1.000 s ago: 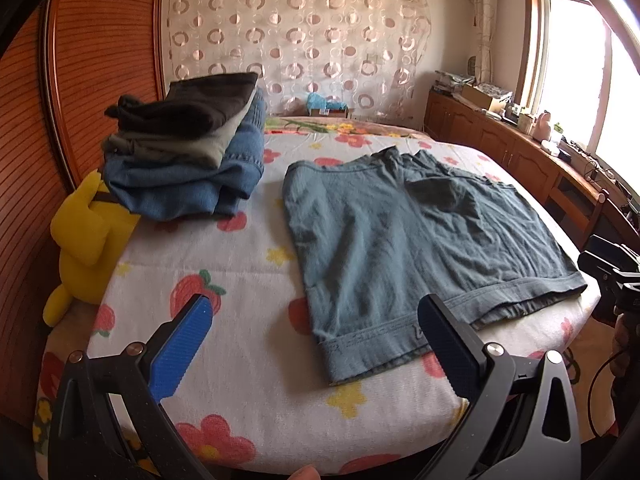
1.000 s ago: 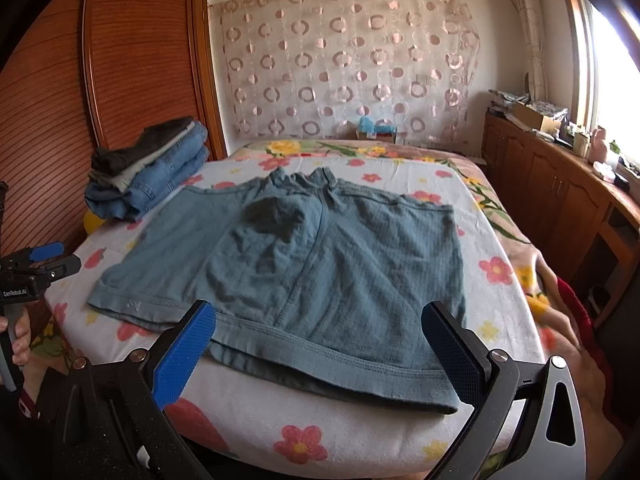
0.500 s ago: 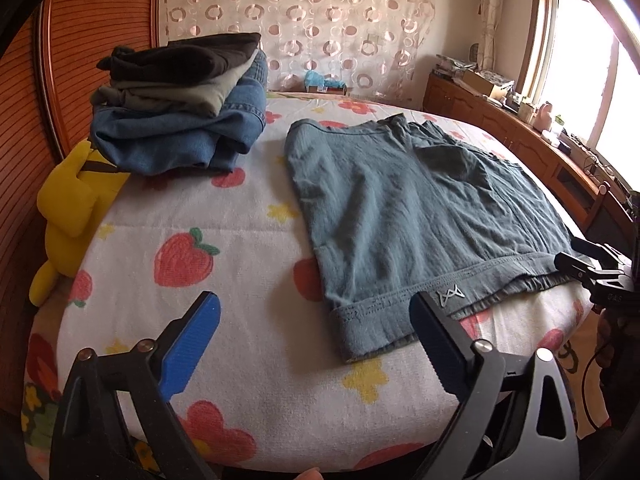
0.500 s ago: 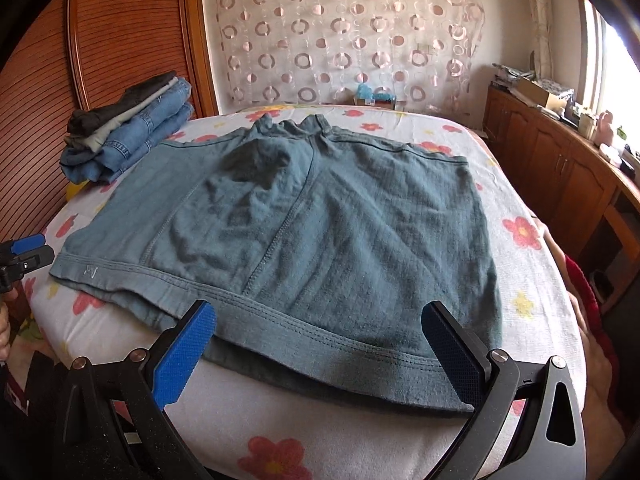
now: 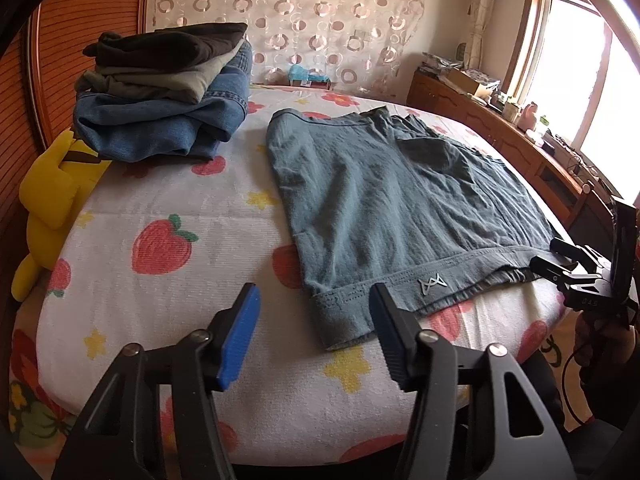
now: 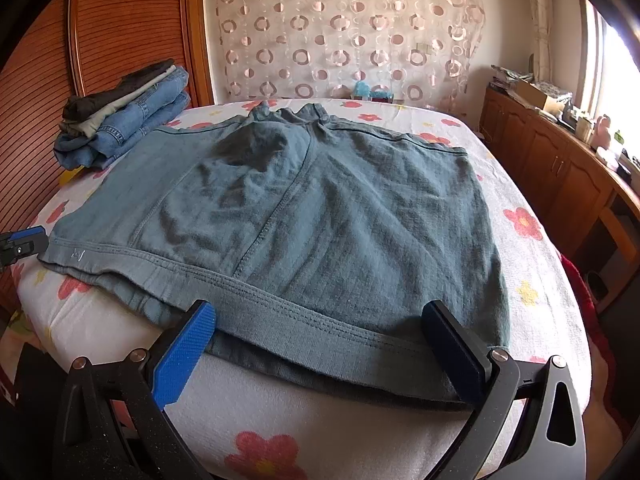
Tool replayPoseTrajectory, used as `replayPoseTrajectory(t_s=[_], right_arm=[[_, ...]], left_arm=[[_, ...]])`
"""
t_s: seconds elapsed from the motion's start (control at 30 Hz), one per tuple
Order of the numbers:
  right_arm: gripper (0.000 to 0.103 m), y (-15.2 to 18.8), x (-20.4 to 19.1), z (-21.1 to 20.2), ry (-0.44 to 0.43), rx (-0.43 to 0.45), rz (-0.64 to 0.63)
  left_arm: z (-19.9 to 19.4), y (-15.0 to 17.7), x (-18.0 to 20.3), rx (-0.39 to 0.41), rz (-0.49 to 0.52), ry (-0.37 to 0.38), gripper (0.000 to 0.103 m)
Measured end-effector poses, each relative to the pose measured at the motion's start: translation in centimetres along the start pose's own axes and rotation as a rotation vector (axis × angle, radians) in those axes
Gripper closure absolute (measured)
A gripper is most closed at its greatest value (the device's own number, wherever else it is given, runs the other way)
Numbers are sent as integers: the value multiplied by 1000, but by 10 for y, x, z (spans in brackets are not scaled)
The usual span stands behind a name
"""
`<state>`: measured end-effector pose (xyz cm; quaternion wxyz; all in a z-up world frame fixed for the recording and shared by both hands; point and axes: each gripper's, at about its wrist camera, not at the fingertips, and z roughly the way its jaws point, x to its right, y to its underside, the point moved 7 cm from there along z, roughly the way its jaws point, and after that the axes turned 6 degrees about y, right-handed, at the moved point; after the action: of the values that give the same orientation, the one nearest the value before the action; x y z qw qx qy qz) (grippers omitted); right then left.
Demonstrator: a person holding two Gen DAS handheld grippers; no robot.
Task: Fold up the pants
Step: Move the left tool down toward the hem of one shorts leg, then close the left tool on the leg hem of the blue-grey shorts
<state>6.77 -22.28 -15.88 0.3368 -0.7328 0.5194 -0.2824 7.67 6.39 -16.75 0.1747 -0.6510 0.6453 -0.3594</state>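
Note:
Grey-blue pants (image 5: 384,204) lie flat on the bed, hem edge toward me, also seen in the right wrist view (image 6: 304,216). My left gripper (image 5: 314,330) hovers at the near left hem corner. Its jaws are closing, with the corner between the blue pads and no pad pressing on the cloth. My right gripper (image 6: 320,344) stands wide at the near hem, its pads spanning the hem's right part without gripping it. Each gripper shows at the edge of the other's view: the right gripper (image 5: 576,276), the left gripper (image 6: 20,244).
A stack of folded jeans and dark clothes (image 5: 168,100) sits at the bed's back left, above a yellow plush toy (image 5: 52,196). The bed sheet (image 5: 168,280) has fruit and flower prints. A wooden cabinet (image 6: 560,168) runs along the right wall under a window.
Both grippers came closer to the pants' near hem. The left gripper's jaws narrowed around the hem corner. The right gripper's jaws stayed wide.

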Motion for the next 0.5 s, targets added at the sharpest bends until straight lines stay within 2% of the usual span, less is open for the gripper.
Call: replayPoseTrajectory(t_s=[0.23, 0.5], right_arm=[[0, 2, -1, -2, 1, 7, -12], [0, -5, -1, 2, -3, 5, -26]], left_arm=[[4, 4, 10, -21, 18, 39, 70], [8, 7, 9, -17, 39, 14, 71]])
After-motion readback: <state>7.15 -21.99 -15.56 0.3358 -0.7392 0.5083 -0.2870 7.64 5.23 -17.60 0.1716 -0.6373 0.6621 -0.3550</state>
